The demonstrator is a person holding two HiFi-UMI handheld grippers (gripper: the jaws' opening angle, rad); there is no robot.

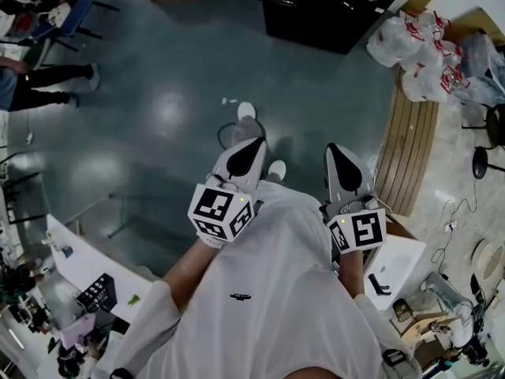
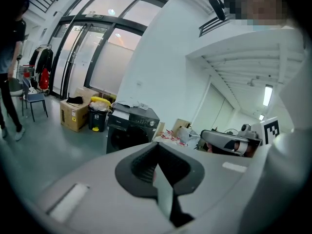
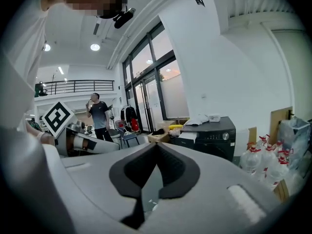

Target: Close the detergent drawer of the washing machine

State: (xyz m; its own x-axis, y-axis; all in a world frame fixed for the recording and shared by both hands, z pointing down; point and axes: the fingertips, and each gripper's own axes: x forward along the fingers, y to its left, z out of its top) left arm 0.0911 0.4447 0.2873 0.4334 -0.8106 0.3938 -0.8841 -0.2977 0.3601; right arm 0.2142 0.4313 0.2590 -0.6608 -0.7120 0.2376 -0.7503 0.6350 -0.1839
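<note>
A dark front-loading washing machine (image 1: 331,10) stands against the far wall, several steps away; it also shows in the left gripper view (image 2: 130,129) and the right gripper view (image 3: 210,134). Its detergent drawer is too small to make out. White items lie on its top. My left gripper (image 1: 256,142) and right gripper (image 1: 336,148) hang side by side close to the person's white shirt, above the floor and apart from the machine. Both have their jaws pressed together with nothing between them, as seen at the left gripper (image 2: 157,146) and the right gripper (image 3: 156,147).
Plastic bags with bottles (image 1: 418,50) lie right of the machine, beside a wooden panel (image 1: 406,152). A cardboard box (image 2: 73,113) and a yellow-lidded bin (image 2: 99,112) stand to its left. A person (image 1: 39,77) stands far left; white tables (image 1: 87,271) flank me.
</note>
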